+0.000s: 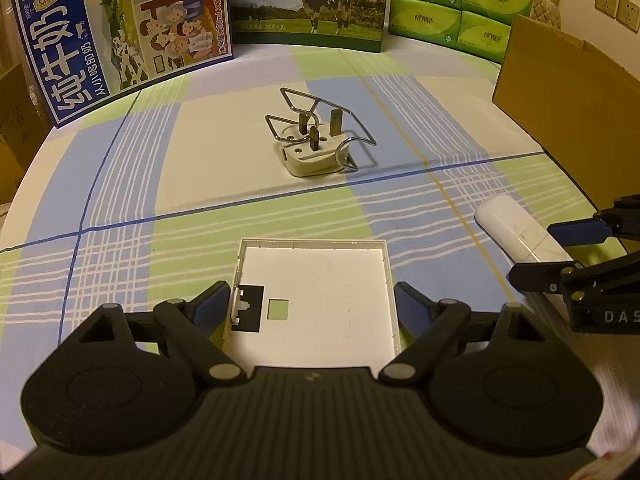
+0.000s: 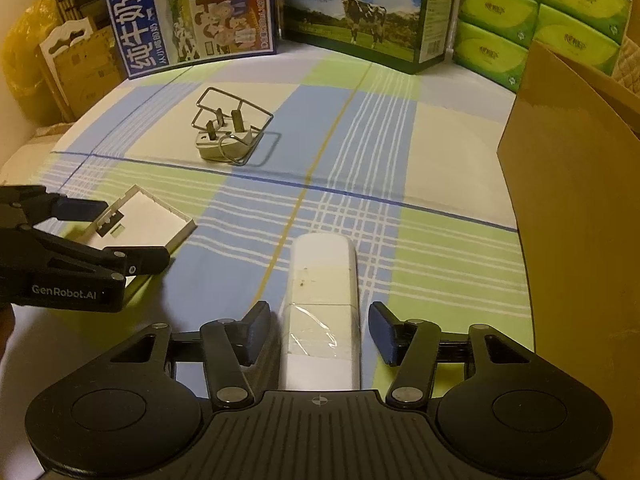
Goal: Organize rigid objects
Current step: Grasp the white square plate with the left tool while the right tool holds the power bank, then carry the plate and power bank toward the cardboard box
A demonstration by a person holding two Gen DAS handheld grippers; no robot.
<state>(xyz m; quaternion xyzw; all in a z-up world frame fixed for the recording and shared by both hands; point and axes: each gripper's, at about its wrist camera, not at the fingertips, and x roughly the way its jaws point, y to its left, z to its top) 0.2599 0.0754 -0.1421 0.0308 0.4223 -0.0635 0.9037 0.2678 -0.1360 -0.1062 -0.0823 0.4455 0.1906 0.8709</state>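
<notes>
A white square cover plate [image 1: 320,300] lies face down on the checked cloth between the fingers of my left gripper [image 1: 314,306]; the jaws are open with small gaps at both sides. It also shows in the right wrist view [image 2: 140,220]. A white oblong device [image 2: 322,300] lies between the fingers of my right gripper [image 2: 318,332], which is open and not touching it. The device also shows in the left wrist view [image 1: 520,236]. A white plug adapter [image 1: 314,152] with a wire frame [image 1: 320,108] over it sits further back.
Milk cartons [image 1: 120,28] and green tissue packs [image 1: 460,4] line the back of the table. A brown cardboard box [image 2: 580,200] stands at the right edge. The table's left edge curves away near stacked boxes [image 2: 80,60].
</notes>
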